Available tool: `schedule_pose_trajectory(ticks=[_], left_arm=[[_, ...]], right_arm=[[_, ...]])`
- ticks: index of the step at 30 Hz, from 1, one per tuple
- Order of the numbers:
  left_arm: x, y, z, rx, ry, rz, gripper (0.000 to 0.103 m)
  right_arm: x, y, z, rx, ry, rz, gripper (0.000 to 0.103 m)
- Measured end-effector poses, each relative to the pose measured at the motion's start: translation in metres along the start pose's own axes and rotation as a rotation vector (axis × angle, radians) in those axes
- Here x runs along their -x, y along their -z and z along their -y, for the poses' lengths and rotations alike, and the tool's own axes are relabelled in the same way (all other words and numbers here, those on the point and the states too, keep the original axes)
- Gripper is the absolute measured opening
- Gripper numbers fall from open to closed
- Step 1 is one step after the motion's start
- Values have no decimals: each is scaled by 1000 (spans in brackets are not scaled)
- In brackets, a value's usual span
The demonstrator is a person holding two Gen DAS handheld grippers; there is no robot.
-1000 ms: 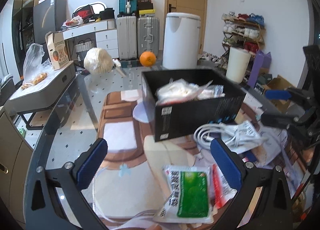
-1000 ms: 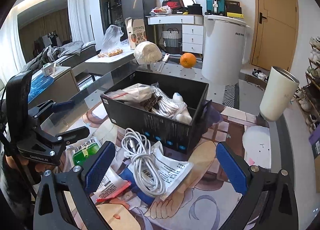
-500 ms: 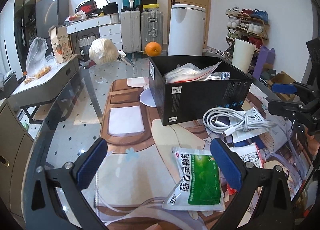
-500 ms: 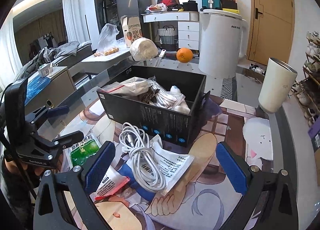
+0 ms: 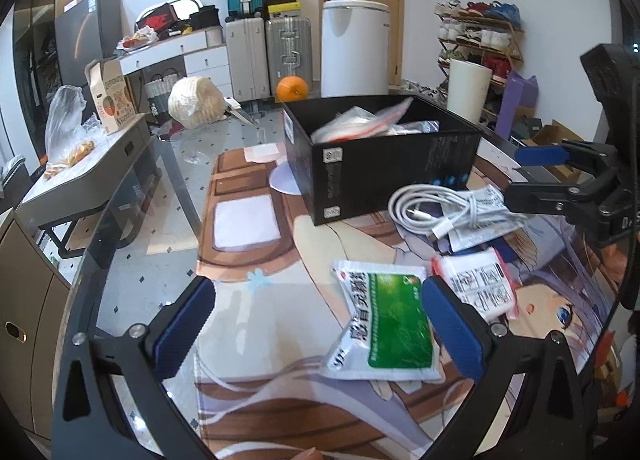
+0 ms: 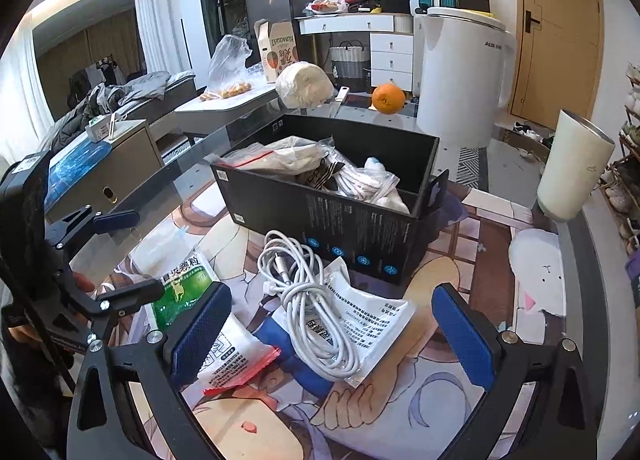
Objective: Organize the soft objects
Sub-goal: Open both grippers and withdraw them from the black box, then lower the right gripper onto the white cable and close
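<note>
A black open box (image 5: 384, 164) (image 6: 332, 204) on the table holds bagged soft items. In front of it lie a coiled white cable (image 5: 436, 208) (image 6: 308, 300) on a flat white packet (image 6: 372, 320), a green-and-white pouch (image 5: 384, 324) (image 6: 182, 284) and a red-edged white pouch (image 5: 476, 284) (image 6: 232, 360). My left gripper (image 5: 320, 324) (image 6: 120, 256) is open, low over the mat, with the green pouch just inside its right finger. My right gripper (image 6: 332, 334) (image 5: 556, 176) is open, and the cable and packet lie between its fingers.
An orange (image 6: 387, 98), a white wrapped bundle (image 6: 304, 84) and a tall cream cup (image 6: 572, 176) stand beyond and beside the box. A blue flat item (image 6: 296, 348) lies under the packet. The printed mat (image 5: 248, 220) left of the box is bare. A hand (image 6: 82, 284) holds the left gripper.
My left gripper has drawn back from the box and shifted, so the green pouch now lies by its right finger. The right gripper has barely moved. Both stay open.
</note>
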State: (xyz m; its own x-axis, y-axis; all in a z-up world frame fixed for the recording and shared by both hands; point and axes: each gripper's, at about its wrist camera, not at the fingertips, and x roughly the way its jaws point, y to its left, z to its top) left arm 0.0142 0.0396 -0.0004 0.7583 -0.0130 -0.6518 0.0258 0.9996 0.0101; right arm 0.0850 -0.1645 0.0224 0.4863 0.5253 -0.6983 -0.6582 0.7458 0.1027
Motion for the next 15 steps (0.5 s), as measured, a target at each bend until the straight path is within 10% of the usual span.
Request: schedule_pose_trajectory(ticks=[15], left_arm=[[-18, 9, -1, 13, -68, -121, 103]], right_arm=[[-8, 2, -7, 25, -49, -16, 101]])
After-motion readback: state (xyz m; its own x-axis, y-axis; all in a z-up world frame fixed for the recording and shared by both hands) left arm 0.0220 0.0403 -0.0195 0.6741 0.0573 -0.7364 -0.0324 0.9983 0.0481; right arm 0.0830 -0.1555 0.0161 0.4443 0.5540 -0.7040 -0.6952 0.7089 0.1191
